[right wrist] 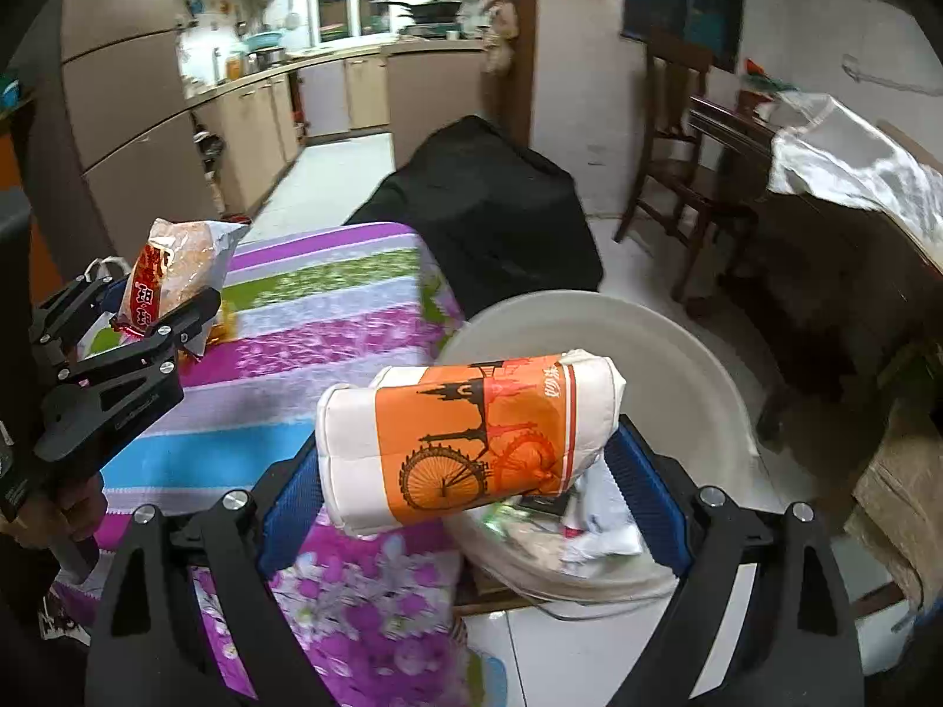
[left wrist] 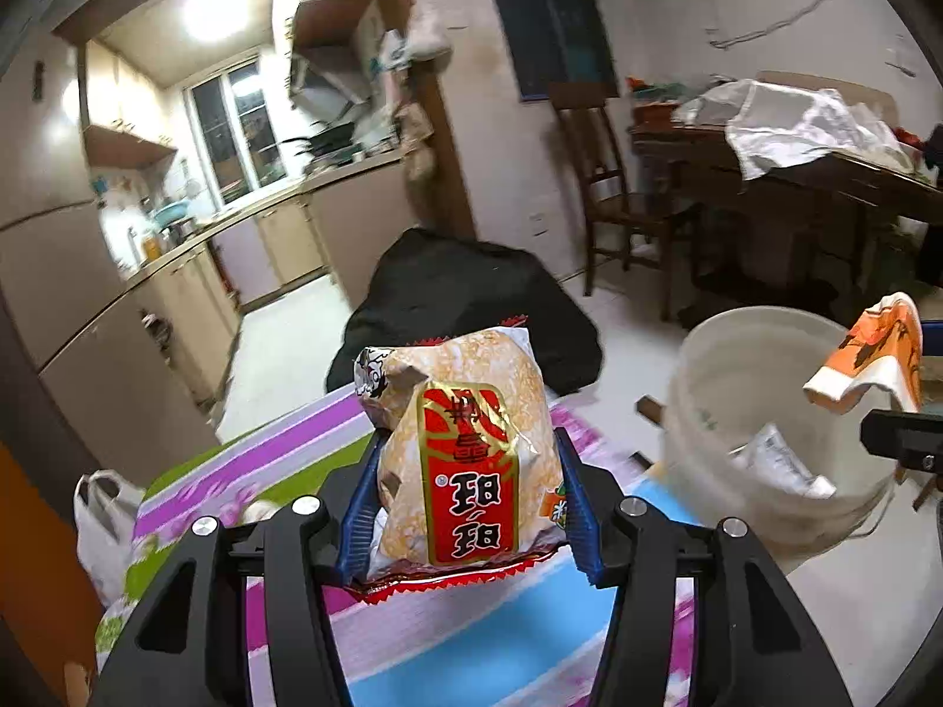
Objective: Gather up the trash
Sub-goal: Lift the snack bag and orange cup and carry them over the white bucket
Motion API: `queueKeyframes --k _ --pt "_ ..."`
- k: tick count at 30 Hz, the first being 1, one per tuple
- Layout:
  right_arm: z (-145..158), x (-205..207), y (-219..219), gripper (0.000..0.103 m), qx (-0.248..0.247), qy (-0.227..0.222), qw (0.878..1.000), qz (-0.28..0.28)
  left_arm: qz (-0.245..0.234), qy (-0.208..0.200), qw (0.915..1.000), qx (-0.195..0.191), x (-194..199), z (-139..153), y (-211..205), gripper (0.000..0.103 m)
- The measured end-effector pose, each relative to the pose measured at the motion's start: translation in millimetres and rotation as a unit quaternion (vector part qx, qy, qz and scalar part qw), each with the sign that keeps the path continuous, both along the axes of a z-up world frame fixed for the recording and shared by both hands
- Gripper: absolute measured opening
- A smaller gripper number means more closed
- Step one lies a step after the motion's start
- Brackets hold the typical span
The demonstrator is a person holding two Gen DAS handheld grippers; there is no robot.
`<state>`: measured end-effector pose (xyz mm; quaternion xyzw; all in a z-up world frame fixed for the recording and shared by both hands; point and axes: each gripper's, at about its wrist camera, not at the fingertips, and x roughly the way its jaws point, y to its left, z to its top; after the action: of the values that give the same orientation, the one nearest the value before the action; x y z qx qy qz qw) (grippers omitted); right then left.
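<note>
My left gripper (left wrist: 468,501) is shut on a tan snack bag with a red label (left wrist: 465,459), held above the striped tablecloth; both also show in the right wrist view, the gripper (right wrist: 171,318) and the bag (right wrist: 177,271). My right gripper (right wrist: 471,465) is shut on a crushed orange and white paper cup with a bicycle print (right wrist: 465,436), held over the edge of a white bucket (right wrist: 695,365). The cup (left wrist: 872,359) and the bucket (left wrist: 754,365) show at the right of the left wrist view. The bucket holds several crumpled wrappers (right wrist: 589,524).
The table with its pink, green and blue striped cloth (right wrist: 306,342) lies under both grippers. A black bag (right wrist: 489,212) stands beyond the table. A wooden chair (right wrist: 678,135) and a cluttered dark table (right wrist: 837,224) stand at the right. A white plastic bag (left wrist: 100,524) hangs at the left.
</note>
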<state>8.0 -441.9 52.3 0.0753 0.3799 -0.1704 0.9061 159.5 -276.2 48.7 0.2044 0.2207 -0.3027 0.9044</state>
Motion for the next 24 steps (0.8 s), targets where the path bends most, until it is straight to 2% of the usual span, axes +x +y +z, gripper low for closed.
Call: queueKeyframes --k 9,15,19,24 --pt "-3 -24 -53 0.086 -0.003 0.023 0.998 -0.059 -0.062 -0.029 0.9976 0.011 -31 14 -89 0.055" --pt "-1 -33 -84 0.086 -0.018 0.048 0.994 -0.092 -0.103 -0.03 0.9937 0.032 -40 11 -144 0.055" --pt "-1 -38 -105 0.086 -0.025 0.069 0.991 -0.114 -0.149 -0.007 0.9878 0.046 -38 7 -179 0.055" --pt "1 -36 -125 0.086 -0.025 0.086 0.988 -0.127 -0.216 0.039 0.9729 0.073 -20 4 -225 0.055"
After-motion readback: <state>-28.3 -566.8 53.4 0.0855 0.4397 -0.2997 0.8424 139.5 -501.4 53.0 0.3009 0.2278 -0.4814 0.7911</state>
